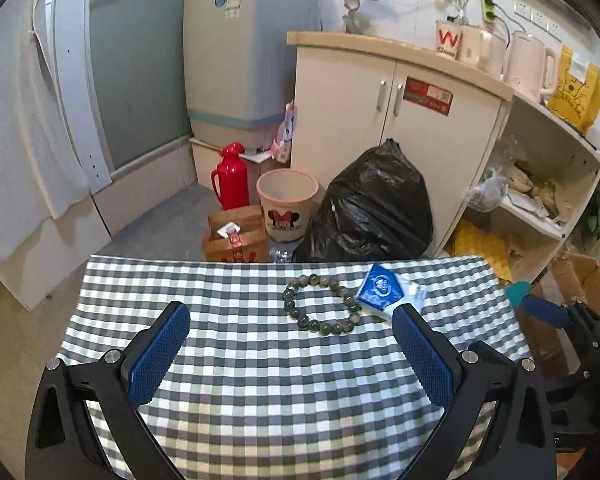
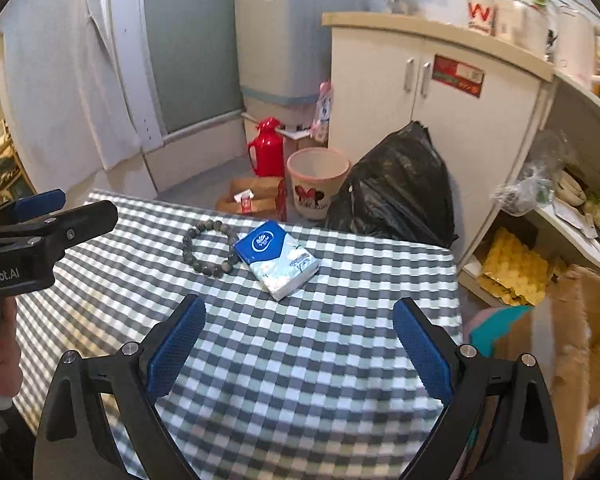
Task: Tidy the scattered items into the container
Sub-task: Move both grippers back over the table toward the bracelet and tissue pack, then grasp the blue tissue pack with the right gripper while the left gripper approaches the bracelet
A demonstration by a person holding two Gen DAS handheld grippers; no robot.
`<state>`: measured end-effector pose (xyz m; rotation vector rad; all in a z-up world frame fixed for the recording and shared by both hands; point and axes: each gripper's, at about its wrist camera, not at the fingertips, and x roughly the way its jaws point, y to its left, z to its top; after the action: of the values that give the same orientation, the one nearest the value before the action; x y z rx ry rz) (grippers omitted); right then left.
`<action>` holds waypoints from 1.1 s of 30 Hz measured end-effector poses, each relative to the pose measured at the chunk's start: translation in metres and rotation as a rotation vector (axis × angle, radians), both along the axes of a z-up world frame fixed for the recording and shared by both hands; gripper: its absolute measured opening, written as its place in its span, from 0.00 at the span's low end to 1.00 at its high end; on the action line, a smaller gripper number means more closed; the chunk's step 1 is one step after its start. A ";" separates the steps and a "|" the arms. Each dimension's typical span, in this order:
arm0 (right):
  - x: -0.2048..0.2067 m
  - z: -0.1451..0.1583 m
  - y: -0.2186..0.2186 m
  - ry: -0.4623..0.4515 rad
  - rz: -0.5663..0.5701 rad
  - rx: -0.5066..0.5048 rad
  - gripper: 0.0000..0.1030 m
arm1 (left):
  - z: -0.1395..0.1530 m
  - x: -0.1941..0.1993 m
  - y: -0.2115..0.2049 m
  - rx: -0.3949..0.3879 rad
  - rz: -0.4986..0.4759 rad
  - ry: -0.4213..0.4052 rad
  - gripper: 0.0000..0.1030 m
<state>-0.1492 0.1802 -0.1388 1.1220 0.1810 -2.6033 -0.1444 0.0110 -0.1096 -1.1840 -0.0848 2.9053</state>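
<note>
On checked cloth (image 2: 300, 360), tissue pack (image 2: 278, 258) lengthwise toward right tool (image 2: 300, 344).

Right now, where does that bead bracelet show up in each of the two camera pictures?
Left wrist view: the bead bracelet lies on the checked cloth just above centre, its right side touching the tissue pack.
Right wrist view: the bracelet lies left of centre, at the tissue pack's left edge.
Shared landmark: the black rubbish bag behind the table.

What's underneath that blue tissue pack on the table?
The tissue pack lies on the checked tablecloth, its edge touching the bead bracelet. Anything hidden directly beneath it cannot be seen.
</note>
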 end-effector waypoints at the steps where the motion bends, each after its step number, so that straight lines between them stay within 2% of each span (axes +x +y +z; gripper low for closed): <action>1: -0.005 -0.004 -0.002 -0.004 0.002 0.004 0.92 | -0.005 -0.005 -0.001 0.002 0.001 -0.009 1.00; 8: -0.035 -0.031 -0.013 -0.028 0.031 0.023 0.92 | -0.034 -0.030 -0.010 0.021 0.013 -0.062 1.00; 16: -0.055 -0.047 -0.015 -0.043 0.051 -0.017 0.92 | -0.051 -0.051 -0.012 0.029 0.015 -0.101 1.00; 25: -0.069 -0.063 -0.029 -0.071 0.094 0.031 0.92 | -0.067 -0.067 -0.006 0.036 -0.010 -0.136 1.00; 31: -0.076 -0.079 -0.039 -0.060 0.118 0.085 0.92 | -0.075 -0.074 -0.008 0.046 -0.006 -0.157 1.00; 32: -0.077 -0.081 -0.039 -0.072 0.117 0.088 0.90 | -0.076 -0.076 -0.008 0.048 -0.005 -0.159 1.00; 33: -0.077 -0.080 -0.037 -0.068 0.113 0.080 0.81 | -0.076 -0.076 -0.007 0.048 -0.006 -0.160 1.00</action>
<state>-0.2264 0.1435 -0.2183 1.1896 0.3261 -2.4745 -0.2208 0.0038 -0.1854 -1.4035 -0.1503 2.7815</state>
